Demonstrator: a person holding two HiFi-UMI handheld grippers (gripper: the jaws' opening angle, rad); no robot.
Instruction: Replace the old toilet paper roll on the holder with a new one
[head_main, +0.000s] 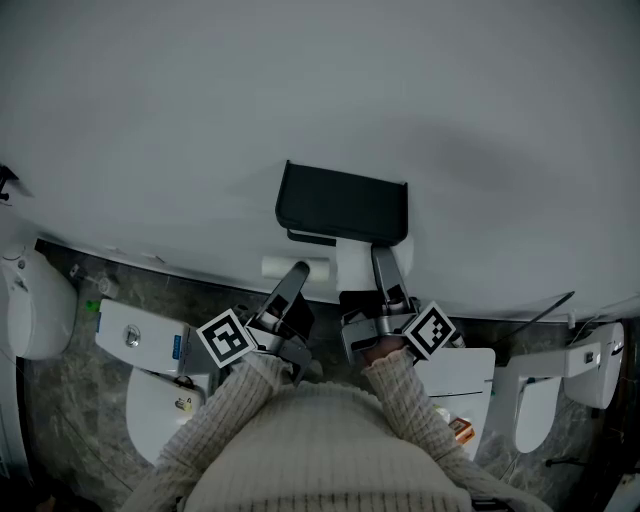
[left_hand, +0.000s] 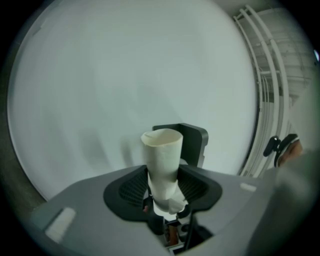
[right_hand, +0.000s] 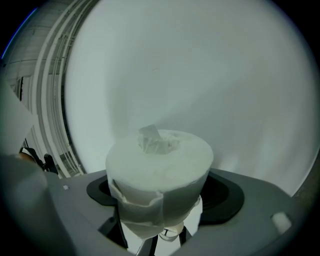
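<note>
Cream knit sleeves (head_main: 395, 385) fill the bottom of the head view, both arms raised toward the wall (head_main: 200, 100).

Left gripper (left_hand: 164, 191): jaws set narrow and clamped on the lower end of the cardboard tube (left_hand: 161, 150). Tube is bare and stands upright out of the jaws with its open mouth on top. Its bottom end is pinched and crumpled where the pads press on it. In the head view the tube sits just under the lower left corner of the holder (head_main: 342, 205), off the holder.

Right gripper (right_hand: 160, 205): jaws wide, closed on the sides of the new roll (right_hand: 160, 160). Roll is full and white, with one flat end facing up. A loose flap of paper lies down its side, and a tuft of paper is stuffed in the core hole. In the head view it lies just below the holder's lower edge, toward the right corner. Cannot tell whether it touches the holder.

Holder: black, box-shaped, fixed to the pale wall. Left gripper view shows it directly behind the tube.

Floor (head_main: 80, 290): dark stone tile. White toilet (head_main: 150, 340) at lower left of the head view.
</note>
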